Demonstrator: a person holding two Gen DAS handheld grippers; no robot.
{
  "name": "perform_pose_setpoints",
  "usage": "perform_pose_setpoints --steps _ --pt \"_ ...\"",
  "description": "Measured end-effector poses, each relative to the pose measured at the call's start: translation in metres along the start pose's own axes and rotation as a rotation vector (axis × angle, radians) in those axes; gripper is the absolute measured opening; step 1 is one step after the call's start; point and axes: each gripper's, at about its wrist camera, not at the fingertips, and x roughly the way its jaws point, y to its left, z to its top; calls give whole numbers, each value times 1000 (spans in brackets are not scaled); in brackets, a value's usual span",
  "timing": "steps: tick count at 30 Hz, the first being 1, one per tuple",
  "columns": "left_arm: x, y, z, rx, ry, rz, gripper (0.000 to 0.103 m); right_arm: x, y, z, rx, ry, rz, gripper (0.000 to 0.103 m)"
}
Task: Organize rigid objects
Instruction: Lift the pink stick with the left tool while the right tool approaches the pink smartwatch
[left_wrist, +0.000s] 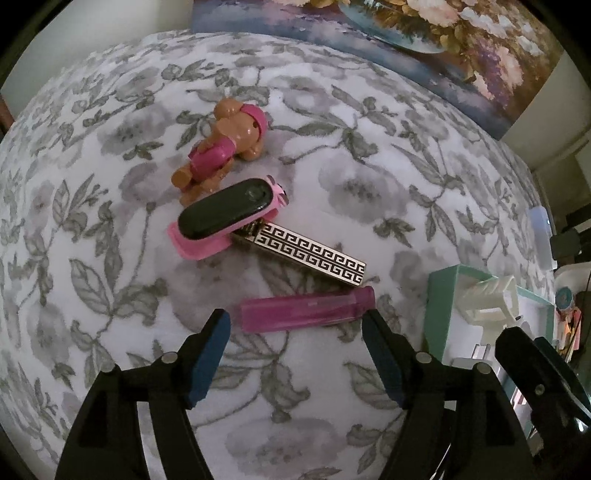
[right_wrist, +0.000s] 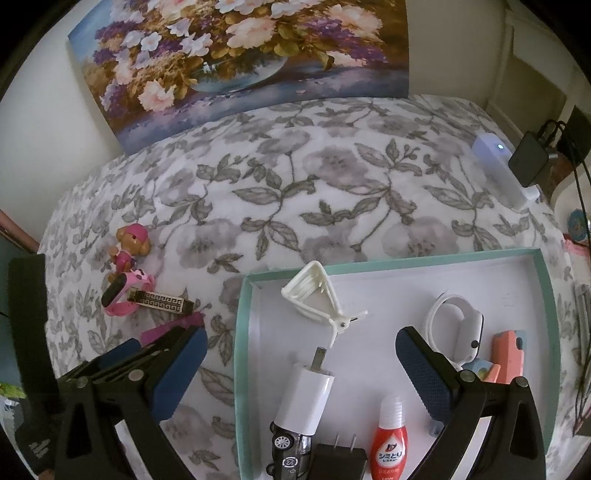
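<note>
Here the left gripper (left_wrist: 295, 350) hangs with its jaws spread wide and nothing between them, the pink lighter (left_wrist: 306, 309) lying on the floral cloth (left_wrist: 369, 177) just beyond its fingertips at twelve o'clock. Past it, toward eleven o'clock, lie the gold patterned bar (left_wrist: 310, 254), the pink-and-black band (left_wrist: 225, 218) overlapping the bar's end, and the toy dog (left_wrist: 225, 147). The right gripper (right_wrist: 301, 369) is likewise released, poised above the teal tray (right_wrist: 242, 332), where the white charger (right_wrist: 306, 398), white clip (right_wrist: 317, 295), red bottle (right_wrist: 389, 443) and white watch (right_wrist: 458, 325) rest
</note>
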Motion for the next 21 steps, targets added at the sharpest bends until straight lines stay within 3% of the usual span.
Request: perform_pose_setpoints --steps 9,21 --pt "6 -17 9 -14 -25 -17 81 1 -9 3 36 -3 19 103" --pt "23 -39 13 29 -43 57 81 6 -16 4 59 1 32 103"
